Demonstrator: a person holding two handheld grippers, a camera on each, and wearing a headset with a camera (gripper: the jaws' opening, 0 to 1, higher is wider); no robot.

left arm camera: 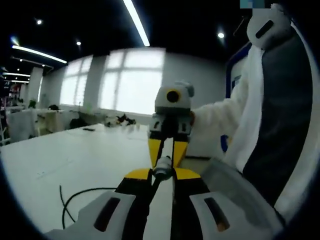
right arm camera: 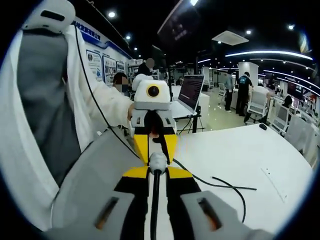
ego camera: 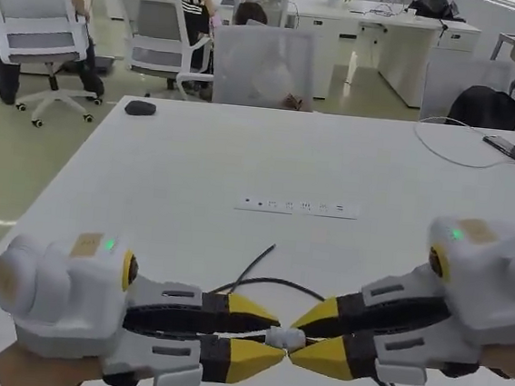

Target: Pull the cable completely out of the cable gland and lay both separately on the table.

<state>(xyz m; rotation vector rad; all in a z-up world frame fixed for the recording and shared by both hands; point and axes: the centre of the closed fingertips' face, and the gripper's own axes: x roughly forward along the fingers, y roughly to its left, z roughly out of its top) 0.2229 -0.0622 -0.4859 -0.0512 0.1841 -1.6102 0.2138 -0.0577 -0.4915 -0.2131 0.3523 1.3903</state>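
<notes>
Head view looks down on the white table, where the left tongs and the right tongs meet nose to nose just above it. The black cable loops away over the tabletop, and the small pale cable gland is caught between the tips. To my eye the pull is only starting, since the cable is not yet out of the gland. Doing it well means drawing the two hands straight apart along the line of the cable and keeping both low over the table. There should be no twist or bend at the gland's mouth, the pinch must be firm enough that the cable cannot slip, and the loose length should be free to run. Both pairs of jaws stand narrow, pinched nearly together. In the left gripper view the left tongs seem clamped on the gland itself at their yellow tips. In the right gripper view the cable runs back between the jaws of the right tongs, so I judge they pinch the cable just behind the gland. The tips crowd so close that the exact split is hard to tell.
</notes>
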